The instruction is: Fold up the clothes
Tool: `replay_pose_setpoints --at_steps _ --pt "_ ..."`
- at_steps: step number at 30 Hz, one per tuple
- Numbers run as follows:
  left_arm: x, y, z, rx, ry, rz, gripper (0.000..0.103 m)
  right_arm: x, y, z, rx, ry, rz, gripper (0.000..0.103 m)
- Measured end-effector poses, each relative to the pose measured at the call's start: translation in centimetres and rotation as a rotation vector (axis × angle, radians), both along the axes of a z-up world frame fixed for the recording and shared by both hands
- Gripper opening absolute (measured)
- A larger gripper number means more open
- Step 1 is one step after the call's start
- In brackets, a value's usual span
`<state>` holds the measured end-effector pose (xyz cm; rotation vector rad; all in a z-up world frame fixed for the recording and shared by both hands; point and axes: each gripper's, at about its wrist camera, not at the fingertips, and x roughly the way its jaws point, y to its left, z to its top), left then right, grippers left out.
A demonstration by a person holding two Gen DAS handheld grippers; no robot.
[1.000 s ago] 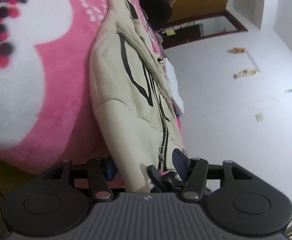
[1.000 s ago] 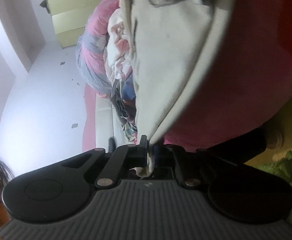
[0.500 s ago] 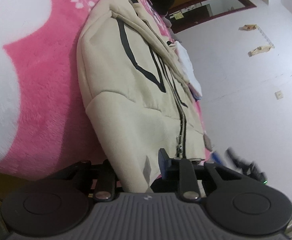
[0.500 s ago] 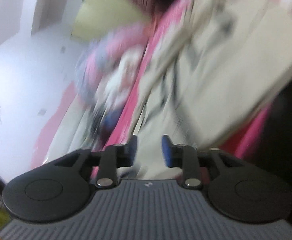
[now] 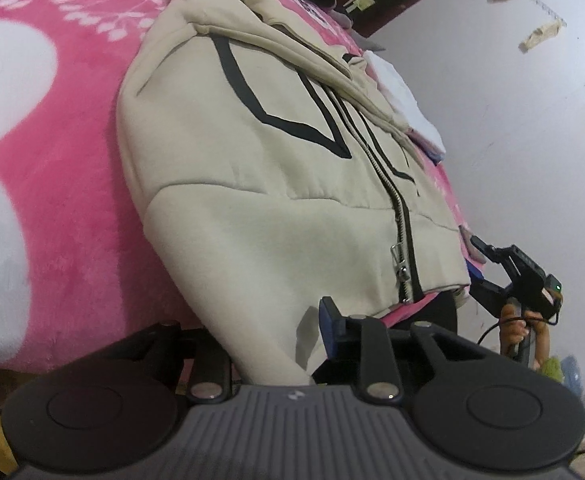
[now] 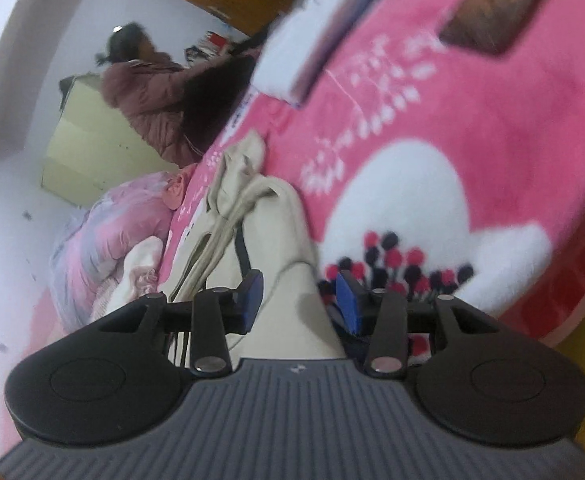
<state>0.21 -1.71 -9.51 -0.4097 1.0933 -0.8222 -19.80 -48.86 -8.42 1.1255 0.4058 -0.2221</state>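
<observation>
Beige zip hoodie [image 5: 260,184] on pink blanket [image 5: 64,184]; left gripper [image 5: 276,332] clamps its hem; right gripper [image 6: 298,296], jaws just opening, straddles fabric unpinched.

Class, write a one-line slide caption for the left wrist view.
Left gripper clamps the hem of a beige zip-up hoodie spread on a pink blanket, with the right gripper at the far hem corner.

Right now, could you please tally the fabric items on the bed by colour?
Beige: 1, the zip hoodie
Pink: 1, the blanket spread under it
White: 1, the folded stack further up the bed
Pink and lilac: 1, the bundled quilt beside the bed edge
Total: 4
</observation>
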Motion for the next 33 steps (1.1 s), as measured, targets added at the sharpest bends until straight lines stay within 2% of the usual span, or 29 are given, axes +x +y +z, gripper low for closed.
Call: replay_pose_setpoints --at_steps 2,9,12,16,21,24,28,30,32,33 --pt "-0.2 0.4 0.0 0.004 0.0 -0.003 0.026 -0.2 0.1 -1.1 0.059 -0.014 0.013 0.04" --pt "-0.4 0.4 0.1 0.025 -0.008 -0.01 0.026 -0.7 1.9 -2.0 0.119 -0.028 0.061 0.041" --pt "-0.4 0.3 0.2 0.035 -0.012 -0.012 0.026 -0.9 2.5 -1.9 0.143 -0.038 0.079 0.041" --pt "-0.3 0.1 0.3 0.052 -0.015 -0.013 0.025 -0.9 3.2 -1.1 0.162 -0.097 0.104 0.04" --pt "-0.6 -0.5 0.4 0.091 -0.022 -0.025 0.025 -0.4 4.0 -1.1 0.133 -0.031 0.089 0.04" --pt "-0.8 -0.8 0.6 0.116 -0.035 -0.032 0.025 -0.3 4.3 -1.5 0.151 -0.035 0.087 0.039" --pt "-0.9 -0.8 0.6 0.121 -0.033 -0.025 0.025 0.1 5.0 -1.7 0.177 -0.085 0.101 0.039" --pt "-0.9 -0.6 0.5 0.111 -0.025 -0.016 0.025 0.4 5.4 -1.9 0.175 -0.065 0.098 0.039" --pt "-1.0 -0.6 0.6 0.116 -0.029 -0.015 0.024 0.5 5.8 -1.8 0.131 0.004 0.063 0.032" --pt "-1.1 -0.6 0.7 0.121 -0.033 -0.015 0.024 0.3 5.9 -1.8 0.134 0.0 0.045 0.032"
